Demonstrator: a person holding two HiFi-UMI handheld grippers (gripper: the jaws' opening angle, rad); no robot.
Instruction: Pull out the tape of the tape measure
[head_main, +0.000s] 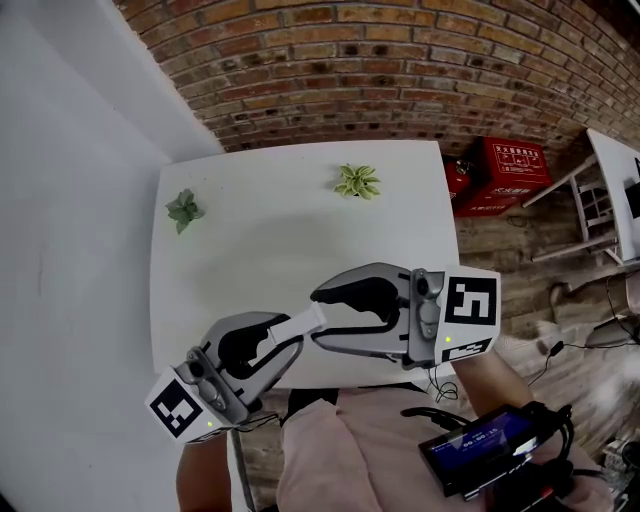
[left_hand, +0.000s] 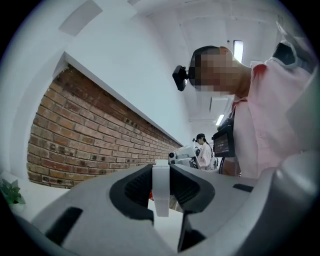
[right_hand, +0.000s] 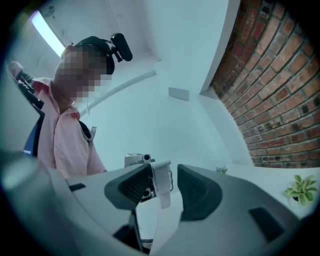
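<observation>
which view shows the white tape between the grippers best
Head view: the white tape shows lengthwise, from the left gripper to the right gripper. Left gripper view shows only an end pinched edge-on; right gripper view, an end between open jaws.

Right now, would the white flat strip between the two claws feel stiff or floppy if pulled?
Probably fairly stiff: the white flat strip spans the gap between the claws straight, without sagging. Likely thin and light: the left claw pinches it narrowly. It might slip free: the right claw stands open, touching it on one side only.
</observation>
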